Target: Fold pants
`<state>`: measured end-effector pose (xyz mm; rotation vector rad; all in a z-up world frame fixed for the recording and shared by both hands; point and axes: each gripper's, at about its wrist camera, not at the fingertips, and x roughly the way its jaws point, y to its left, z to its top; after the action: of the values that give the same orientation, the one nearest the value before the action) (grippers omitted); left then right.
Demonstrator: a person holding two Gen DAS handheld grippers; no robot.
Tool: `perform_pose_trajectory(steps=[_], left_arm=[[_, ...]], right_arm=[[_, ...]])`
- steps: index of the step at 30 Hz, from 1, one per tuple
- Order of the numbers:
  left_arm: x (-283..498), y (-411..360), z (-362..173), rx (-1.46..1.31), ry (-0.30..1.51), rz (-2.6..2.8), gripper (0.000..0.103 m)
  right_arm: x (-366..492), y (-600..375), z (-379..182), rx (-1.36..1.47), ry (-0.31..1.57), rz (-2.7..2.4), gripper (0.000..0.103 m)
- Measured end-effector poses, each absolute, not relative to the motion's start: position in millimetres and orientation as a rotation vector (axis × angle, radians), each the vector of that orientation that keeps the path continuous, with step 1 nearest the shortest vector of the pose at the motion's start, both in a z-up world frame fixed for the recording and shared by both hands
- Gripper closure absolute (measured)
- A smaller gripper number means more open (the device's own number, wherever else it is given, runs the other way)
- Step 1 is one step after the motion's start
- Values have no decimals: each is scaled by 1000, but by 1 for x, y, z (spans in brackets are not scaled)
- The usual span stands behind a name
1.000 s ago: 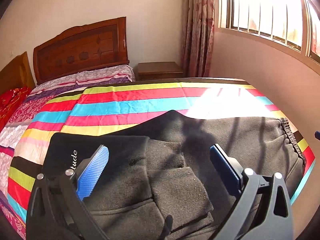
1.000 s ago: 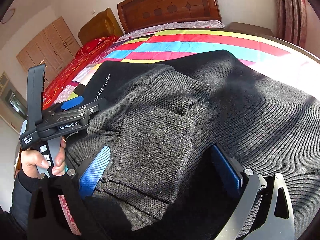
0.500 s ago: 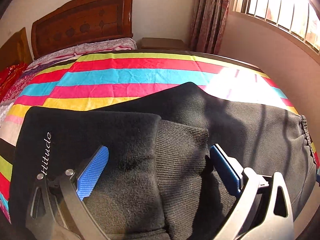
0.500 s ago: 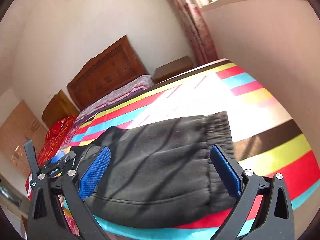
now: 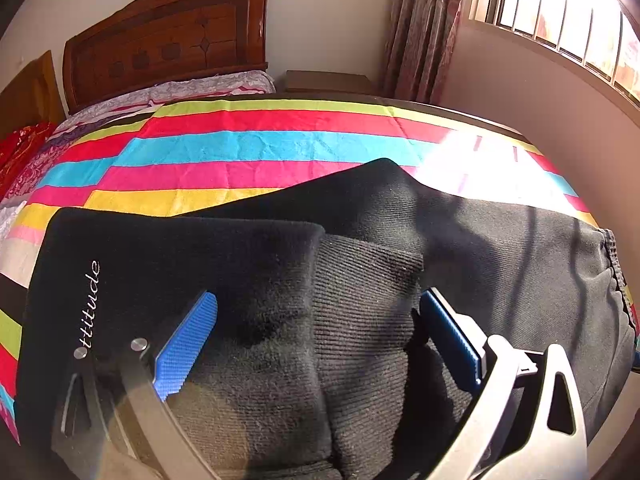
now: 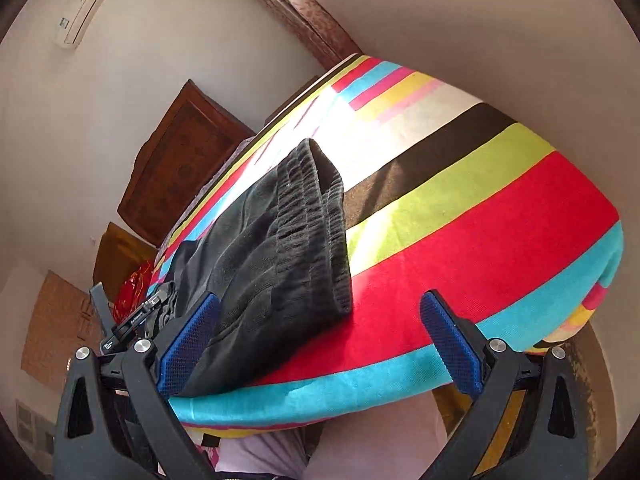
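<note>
Dark grey-black pants lie folded over on the striped bedspread, with the ribbed cuffs on top and white script lettering on the left fold. My left gripper is open, its blue pads straddling the cuffs just above the cloth. My right gripper is open at the bed's near edge beside the elastic waistband. The left gripper also shows in the right wrist view, at the pants' far end.
A wooden headboard and pillows stand at the bed's far end. A nightstand, curtain and barred window are at the right. The bed's corner drops off near my right gripper. An air conditioner hangs on the wall.
My right gripper swung away from the cuffs to the waistband end at the bed's edge and tilted. My left gripper moved forward and lower over the cuffs.
</note>
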<state>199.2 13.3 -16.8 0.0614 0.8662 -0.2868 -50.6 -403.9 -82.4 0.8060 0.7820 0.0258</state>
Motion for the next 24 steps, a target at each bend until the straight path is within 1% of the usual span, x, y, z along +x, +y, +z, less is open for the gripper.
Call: perform_pose_trajectory(steps=[5,7,10,12,14,16,18,19,21,22,23,24], left_arm=[[202,15,-17,64,880,-294,2],[200,8,-12,108,897,-256,2],[179,-17,21,91,825,-353,2],[166,-49,42,111,807,-452,2],[157,-87,48,130,850,-582,2],[153,-125,37,147,963,-741,2],[153,-151,17,182,1055,-782,2],[153,-160,3,221,1095,-764,2],[160,-166,-28,250,1185,-719,2],[159,-162,-31,243,1137,-718,2],[157,-161,-30,243,1123,-725,2],[158,-158,-30,229,1141,-732,2]], right_arm=[[-41,-373,-90,807,828,111,6],[-31,-367,-90,787,837,96,5],[-19,-365,-88,782,848,81,5],[-16,-363,-84,789,865,63,4],[-8,-365,-83,811,869,39,4],[-7,-371,-86,881,842,26,4],[-11,-376,-89,946,807,24,4],[-13,-375,-88,926,812,15,7],[-15,-373,-86,887,823,-4,24],[-18,-372,-86,863,827,-13,27],[-22,-372,-87,854,822,-15,31],[-25,-374,-89,858,814,-11,33]])
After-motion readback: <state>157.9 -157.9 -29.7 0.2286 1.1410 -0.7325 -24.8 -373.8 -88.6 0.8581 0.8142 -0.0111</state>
